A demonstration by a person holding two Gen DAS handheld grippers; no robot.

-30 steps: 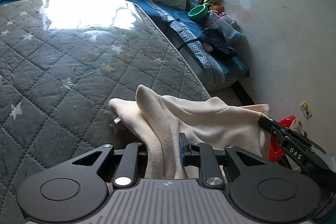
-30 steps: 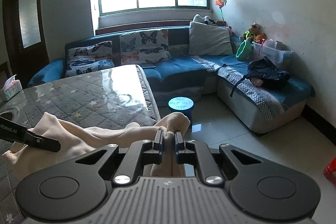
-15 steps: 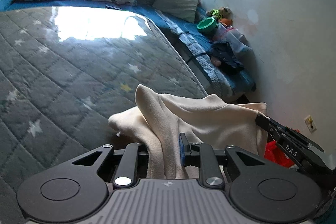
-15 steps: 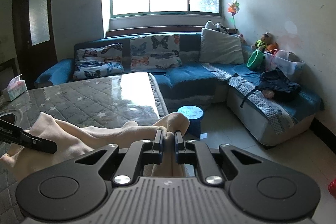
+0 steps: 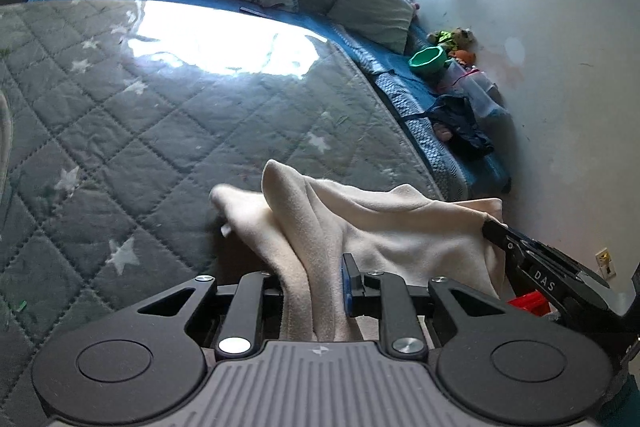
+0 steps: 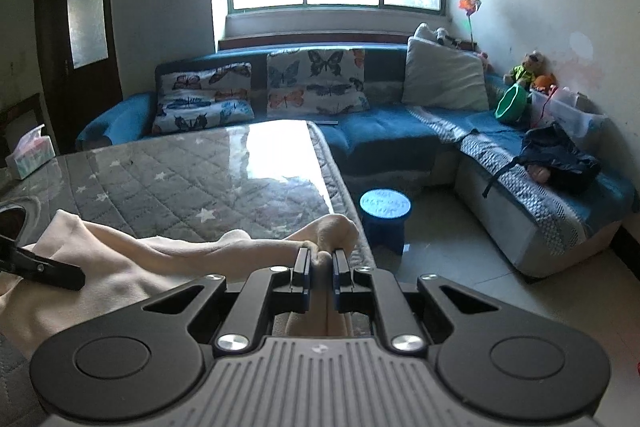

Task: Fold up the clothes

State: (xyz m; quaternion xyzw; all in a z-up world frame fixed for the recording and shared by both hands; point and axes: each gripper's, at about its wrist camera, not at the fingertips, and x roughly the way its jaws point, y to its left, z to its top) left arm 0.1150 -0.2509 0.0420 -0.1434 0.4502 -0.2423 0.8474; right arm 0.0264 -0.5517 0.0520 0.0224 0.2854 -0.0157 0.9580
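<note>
I have the cream garment [image 5: 384, 227] pinched at two places along one edge, one in each of my grippers. My left gripper [image 5: 314, 283] has its jaws drawn in on a thick bunch of the cloth, which rises between them in a fold and peaks just ahead of the tips. My right gripper [image 6: 320, 263] has its jaws almost fully together, with a thin bunched bit of the same cloth squeezed between the blue pads and a rounded lump of it poking out past them. Between my two grips the garment hangs in a loose, wrinkled span, its lower part draped over the near corner of the bench [image 5: 160, 131], which is covered by a grey quilted cloth with white stars under a shiny sheet. The rest of the bench top lies bare, with window glare across its far end. From the left wrist view my right gripper shows at the right edge, holding the far corner of the cloth. Beyond the bench stands a blue sofa [image 6: 392, 131] with butterfly cushions [image 6: 316, 83], and a small blue stool [image 6: 386, 219] sits on the tiled floor just off the bench's corner.
</note>
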